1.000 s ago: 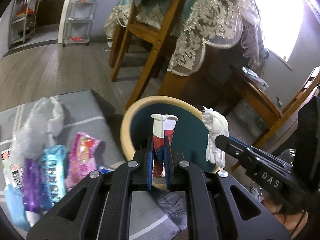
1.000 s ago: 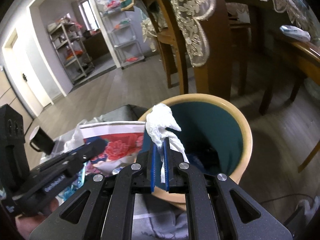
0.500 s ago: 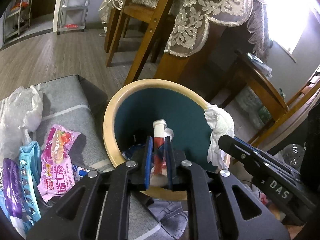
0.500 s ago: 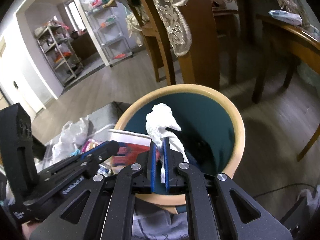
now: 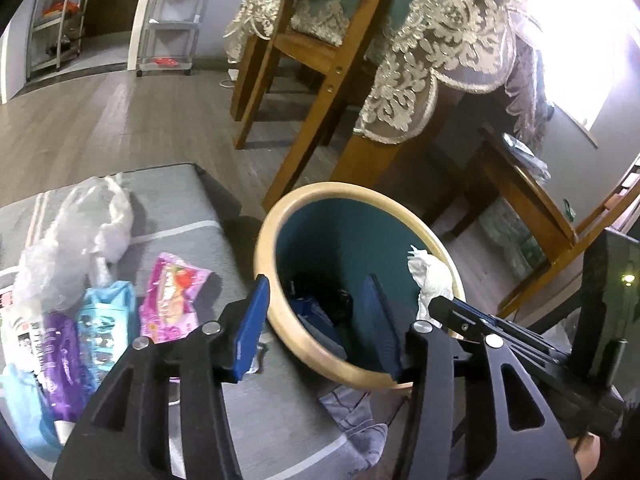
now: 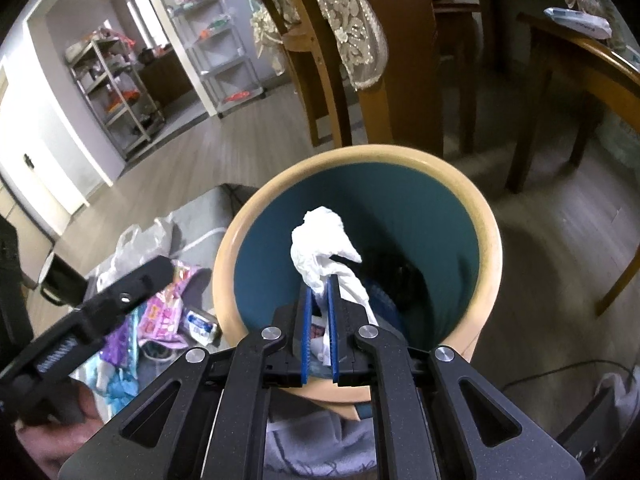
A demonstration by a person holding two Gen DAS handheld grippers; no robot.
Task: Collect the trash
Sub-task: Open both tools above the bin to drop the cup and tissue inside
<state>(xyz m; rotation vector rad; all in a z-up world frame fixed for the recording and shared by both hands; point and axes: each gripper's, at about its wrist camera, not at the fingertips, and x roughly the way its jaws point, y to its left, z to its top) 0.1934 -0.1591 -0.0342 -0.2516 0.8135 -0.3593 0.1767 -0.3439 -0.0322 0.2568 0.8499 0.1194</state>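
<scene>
A round bin [image 5: 276,220] with a tan rim and teal inside stands beside a grey striped mat [image 5: 192,208]; it also shows in the right wrist view [image 6: 490,240]. My left gripper [image 5: 318,284] is open and empty over the bin's near rim. My right gripper [image 6: 319,280] is shut on a crumpled white tissue [image 6: 320,240] held over the bin's mouth; the tissue also shows in the left wrist view [image 5: 430,280]. Dark trash lies at the bin's bottom [image 5: 320,300]. A pink wrapper [image 5: 172,296], blue packet [image 5: 104,320], purple packet [image 5: 60,356] and clear plastic bag [image 5: 80,236] lie on the mat.
A wooden chair [image 5: 296,56] and a table with a lace cloth [image 5: 440,48] stand behind the bin. A low wooden bench [image 5: 520,184] is at right. Metal shelves [image 5: 168,12] stand far back. A dark mug [image 6: 60,280] sits at the mat's left.
My left gripper has opened and let go of the red and white wrapper, which is no longer between its fingers. My right gripper still holds the tissue, now further over the bin.
</scene>
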